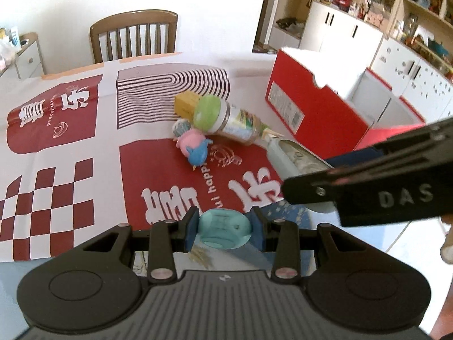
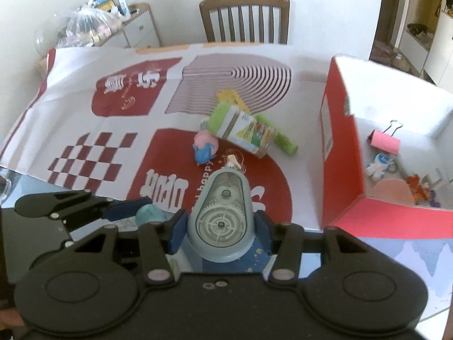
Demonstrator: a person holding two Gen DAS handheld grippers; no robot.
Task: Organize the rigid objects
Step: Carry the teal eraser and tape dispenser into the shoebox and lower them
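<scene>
My left gripper (image 1: 225, 231) is shut on a small teal rounded object (image 1: 225, 228), held above the near table edge; it also shows in the right wrist view (image 2: 150, 213). My right gripper (image 2: 219, 226) is shut on a grey-blue correction tape dispenser (image 2: 220, 215), which shows in the left wrist view (image 1: 294, 155). On the red-and-white cloth lie a green-lidded jar (image 2: 240, 130) on its side, a pink-and-blue toy bird (image 2: 205, 148), a yellow block (image 1: 185, 103) and a green tube (image 2: 280, 138). A red open box (image 2: 339, 153) stands to the right.
The box holds a pink binder clip (image 2: 383, 140), a small white-blue figure (image 2: 378, 167) and other small items. A wooden chair (image 2: 245, 18) stands behind the table. Shelves and white cabinets (image 1: 368, 28) are at the far right.
</scene>
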